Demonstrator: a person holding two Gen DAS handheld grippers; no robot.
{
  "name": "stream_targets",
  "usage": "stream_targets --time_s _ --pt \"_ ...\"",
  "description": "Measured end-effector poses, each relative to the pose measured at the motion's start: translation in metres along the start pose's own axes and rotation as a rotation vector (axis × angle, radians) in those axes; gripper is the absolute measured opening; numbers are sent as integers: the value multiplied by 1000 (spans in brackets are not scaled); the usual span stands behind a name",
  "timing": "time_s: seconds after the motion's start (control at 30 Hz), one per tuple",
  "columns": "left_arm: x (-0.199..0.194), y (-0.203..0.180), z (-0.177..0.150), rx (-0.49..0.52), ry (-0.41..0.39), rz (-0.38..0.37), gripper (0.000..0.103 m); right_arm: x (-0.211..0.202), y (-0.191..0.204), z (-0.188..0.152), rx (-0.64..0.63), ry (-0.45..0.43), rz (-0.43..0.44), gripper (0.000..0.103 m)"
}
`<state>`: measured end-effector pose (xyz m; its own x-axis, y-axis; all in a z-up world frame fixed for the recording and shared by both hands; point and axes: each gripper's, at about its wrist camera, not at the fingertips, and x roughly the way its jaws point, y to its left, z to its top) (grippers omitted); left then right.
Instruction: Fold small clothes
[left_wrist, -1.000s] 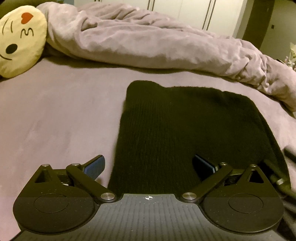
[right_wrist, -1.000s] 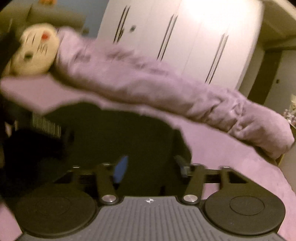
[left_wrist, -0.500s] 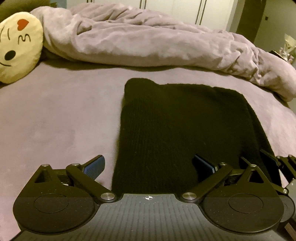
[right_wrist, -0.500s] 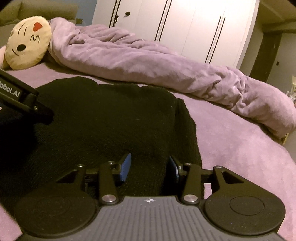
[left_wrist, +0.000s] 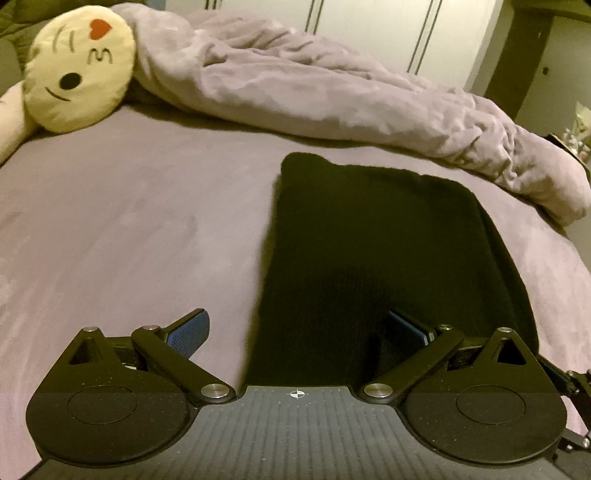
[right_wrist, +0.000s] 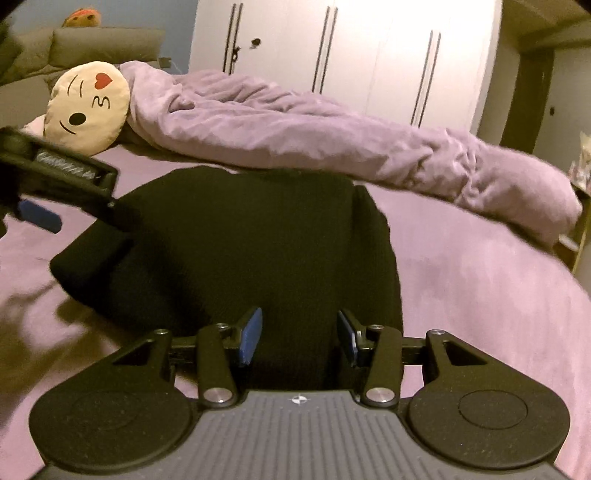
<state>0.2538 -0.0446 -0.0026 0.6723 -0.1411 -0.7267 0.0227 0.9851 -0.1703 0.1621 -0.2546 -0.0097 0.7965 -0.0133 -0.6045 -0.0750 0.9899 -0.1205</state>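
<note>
Both of our hand-held grippers have drawn back from the black knit (left_wrist: 384, 251) since the earlier frames, and in the left view more bare sheet now shows on its left. We see no change in the knit's own outline.

At far left, the pillow (left_wrist: 79, 70) leans against the duvet (left_wrist: 332, 85), well apart from the work. Next comes bare bed (left_wrist: 129, 229). Our left hand-held gripper (left_wrist: 295, 328) hangs over the near left edge of the knit with its jaws spread wide and nothing between them; one pad sits over the sheet, the other over the cloth. We cannot tell whether it touches the fabric.

The knit lies in the middle of the bed as a flat, roughly rectangular block, its right side doubled so that a lower layer shows along that edge. We judge that at least one fold is made and the piece is close to done; a last halving or some smoothing may remain.

Our right hand-held gripper (right_wrist: 299, 336) hovers at the near right end, jaws partly open, with cloth behind the gap and not pinched.
</note>
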Motion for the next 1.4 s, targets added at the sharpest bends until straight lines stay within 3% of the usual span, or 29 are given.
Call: stream_targets --time_s 0.07,0.17,0.37,0.73,0.87,1.03,1.13,1.23,1.4 --pt "-2 -1 -6 9 8 1 103 3 1 -4 5 23 14 43" --pt "0 -1 -9 17 40 6 103 16 3 -5 -44 52 -37 43" --pt "-4 1 -11 33 37 17 103 29 -12 1 54 90 -75 43" --pt "-4 2 -13 67 32 30 103 42 -26 -9 122 112 -111 44" --pt "-7 1 -8 73 6 37 103 18 -29 7 157 72 -38 48" --pt "3 -6 9 67 -8 34 103 10 -33 32 168 12 -25 50" --pt "11 -12 24 98 -17 31 103 25 -27 53 104 -16 -46 50" --pt "22 -18 40 130 -36 59 103 44 -30 77 123 -40 -25 50" --pt "48 -25 57 161 -21 86 103 109 -46 100 195 53 -7 50"
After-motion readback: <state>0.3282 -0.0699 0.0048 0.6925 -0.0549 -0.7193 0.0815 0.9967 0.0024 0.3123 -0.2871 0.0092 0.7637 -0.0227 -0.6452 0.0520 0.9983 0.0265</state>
